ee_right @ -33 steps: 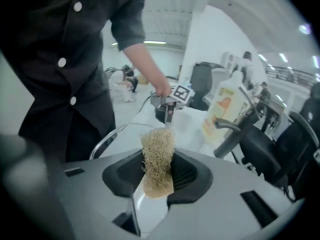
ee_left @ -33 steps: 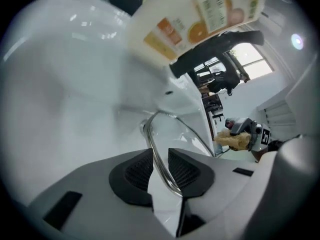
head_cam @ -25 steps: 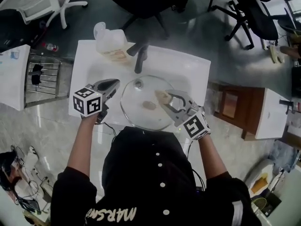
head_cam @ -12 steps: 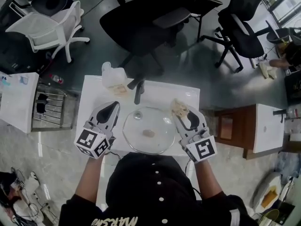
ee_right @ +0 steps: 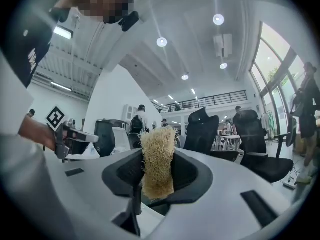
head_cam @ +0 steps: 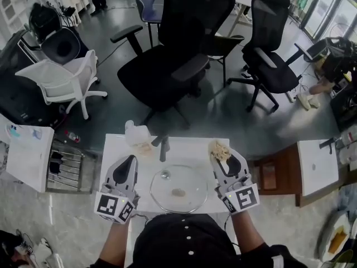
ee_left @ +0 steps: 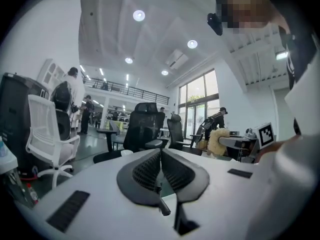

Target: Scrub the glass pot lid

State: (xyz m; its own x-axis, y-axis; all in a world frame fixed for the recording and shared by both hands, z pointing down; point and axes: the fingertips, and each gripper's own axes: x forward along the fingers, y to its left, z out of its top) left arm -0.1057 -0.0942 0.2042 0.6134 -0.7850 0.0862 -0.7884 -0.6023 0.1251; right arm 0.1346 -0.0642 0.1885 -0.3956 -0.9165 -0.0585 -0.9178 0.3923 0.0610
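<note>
both grippers have come up off the glass pot lid (head_cam: pixel 179 201) and the camera now looks further out over the room. left gripper (head_cam: pixel 129 162) is pressed together, nothing in it. right gripper (head_cam: pixel 222 158) pinches a tan fibrous scrubber (head_cam: pixel 218 149). the glass pot lid lies flat on the white counter (head_cam: pixel 192 145) between the two, just in front of the dark faucet (head_cam: pixel 163 147).

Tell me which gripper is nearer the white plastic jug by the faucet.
Left. The left gripper is just in front of the jug; the right gripper, shut on the scrubber, is across the faucet from it.
</note>
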